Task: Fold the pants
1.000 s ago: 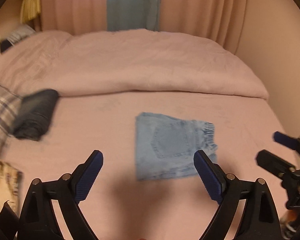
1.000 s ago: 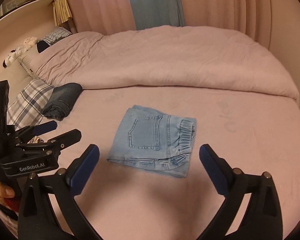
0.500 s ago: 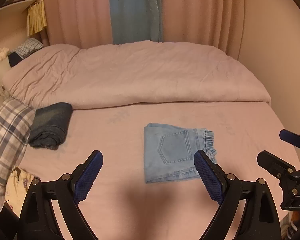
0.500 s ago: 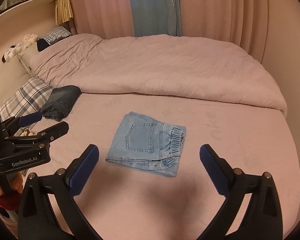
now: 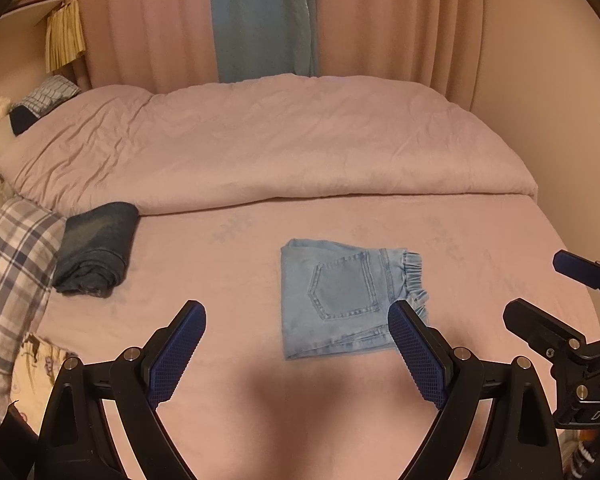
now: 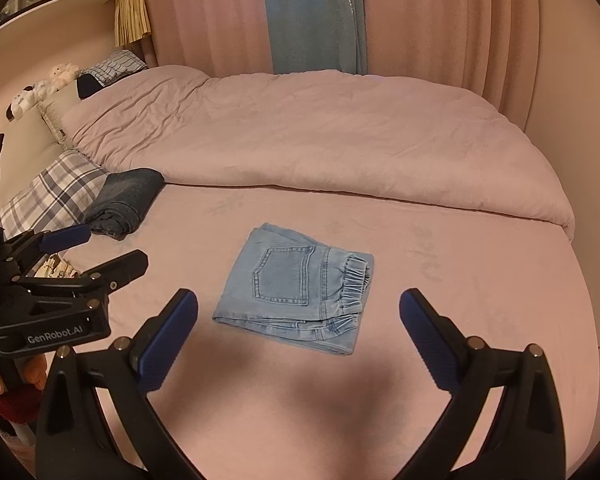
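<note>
We can't see the near-right corner of the folded light jeans (image 5: 340,300) from the left wrist, because the left gripper's (image 5: 296,354) right finger (image 5: 418,354) covers it. The right gripper (image 5: 556,292) runs off the right edge there, body unseen. From the right wrist, a hand (image 6: 4,376) shows only fingertips under the left gripper's housing. The plaid pillow (image 5: 12,272) is cut by the left edge, and below it we get a yellowish printed cloth (image 5: 36,376), too hidden to name. Small plush toys (image 6: 40,88) are too tiny to make out.

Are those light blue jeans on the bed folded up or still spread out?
Folded. The light blue denim pants lie as a compact rectangle, layers stacked at the near edge, back pocket on top, elastic waistband bunched at one end.
</note>
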